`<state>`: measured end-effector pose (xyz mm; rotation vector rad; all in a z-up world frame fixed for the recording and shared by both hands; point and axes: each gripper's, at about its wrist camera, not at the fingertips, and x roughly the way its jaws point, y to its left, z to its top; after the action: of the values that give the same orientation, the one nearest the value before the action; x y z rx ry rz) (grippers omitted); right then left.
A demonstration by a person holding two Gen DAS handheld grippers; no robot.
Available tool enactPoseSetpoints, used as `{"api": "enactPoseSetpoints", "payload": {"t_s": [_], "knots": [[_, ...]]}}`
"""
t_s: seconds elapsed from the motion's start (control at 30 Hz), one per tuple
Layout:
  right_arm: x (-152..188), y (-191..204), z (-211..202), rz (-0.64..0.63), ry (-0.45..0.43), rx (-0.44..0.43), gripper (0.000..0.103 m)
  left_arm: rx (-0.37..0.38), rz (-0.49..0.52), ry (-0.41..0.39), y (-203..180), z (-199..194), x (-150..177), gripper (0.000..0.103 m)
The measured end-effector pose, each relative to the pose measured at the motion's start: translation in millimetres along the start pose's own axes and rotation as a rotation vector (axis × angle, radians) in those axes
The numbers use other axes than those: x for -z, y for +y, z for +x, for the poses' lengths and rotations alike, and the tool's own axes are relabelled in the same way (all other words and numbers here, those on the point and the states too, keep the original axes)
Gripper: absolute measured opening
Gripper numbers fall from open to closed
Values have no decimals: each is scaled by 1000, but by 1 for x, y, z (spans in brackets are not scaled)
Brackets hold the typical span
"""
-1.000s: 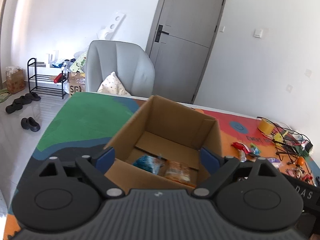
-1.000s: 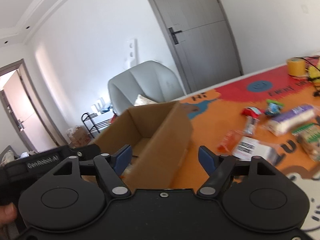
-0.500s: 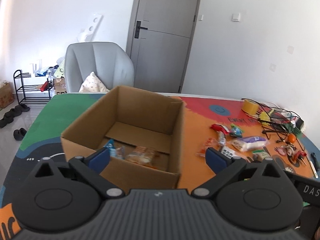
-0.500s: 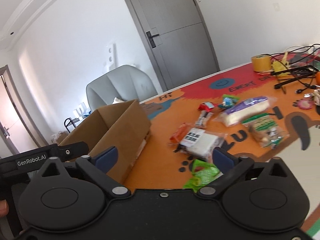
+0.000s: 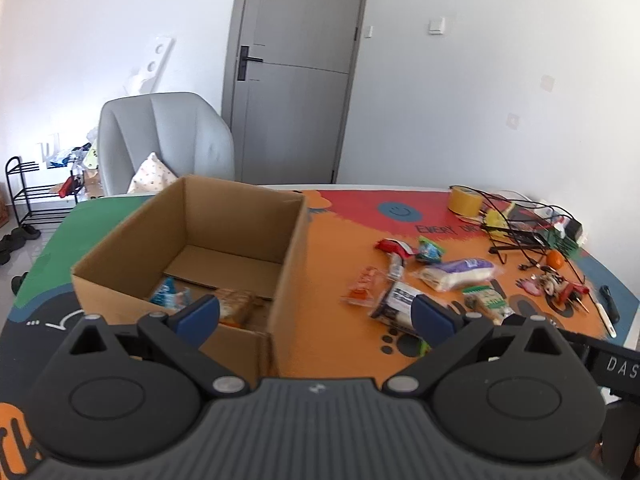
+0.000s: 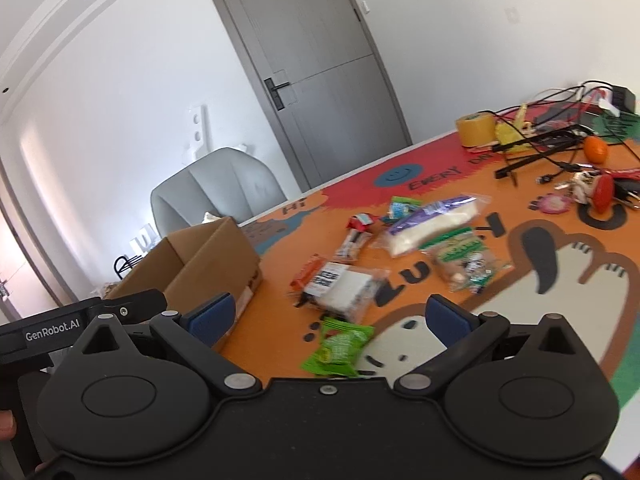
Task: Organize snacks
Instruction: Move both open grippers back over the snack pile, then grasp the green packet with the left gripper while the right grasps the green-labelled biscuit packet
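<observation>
Snacks lie in a loose scatter on the orange middle of the bench [image 6: 400, 272], to the right of the cardboard box [image 5: 288, 248], which stands toward the bench's left edge and already holds a blue packet [image 5: 170, 294] and a brownish one [image 5: 238, 308] at its near wall.

Nearest of the loose ones is the green packet [image 6: 340, 350]. In the right wrist view it sits low between the spread blue fingers of the right tool [image 6: 326, 316], just ahead and slightly left of centre, its long axis running away from the tool and tilted a little to the right. Just beyond it lies the white packet with a black label [image 6: 340, 284], then the orange sachet [image 6: 308, 274], the green-and-clear bag [image 6: 464, 258] and the purple-topped white bag [image 6: 432, 222] farther toward the far edge.

The left tool [image 5: 316, 316] is also spread and carries nothing; it hangs over the box's near right corner, with the snacks off to its right.

So the right tool looks the nearer one by a clear margin. A short forward and downward reach would likely bring its fingers across the green packet's narrow width, after which the box lies to the left.
</observation>
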<state>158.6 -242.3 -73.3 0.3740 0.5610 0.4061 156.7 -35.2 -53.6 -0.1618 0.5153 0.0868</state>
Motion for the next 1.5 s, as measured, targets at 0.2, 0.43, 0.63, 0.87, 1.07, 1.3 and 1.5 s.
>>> {"api": "enactPoseSetpoints", "payload": {"t_s": [0.2,0.43,0.63,0.87,1.07,1.3,1.5], "knots": [[3,-18,-11,14,-1,33,103,14,29,4,-19,3,9,101],[7,-38,-18,29,-3,63,103,53,41,34,-35,9,15,101],[10,-57,-22,42,-1,85,103,94,36,68,-50,21,24,101],[13,-74,-19,53,2,100,102,107,47,84,-66,41,33,99],[15,-85,-9,59,18,113,96,116,67,97,-78,62,38,85],[13,-89,-3,25,41,123,96,117,66,146,-87,87,46,74],[10,-94,4,17,50,124,96,91,107,197,-96,105,54,39]]}}
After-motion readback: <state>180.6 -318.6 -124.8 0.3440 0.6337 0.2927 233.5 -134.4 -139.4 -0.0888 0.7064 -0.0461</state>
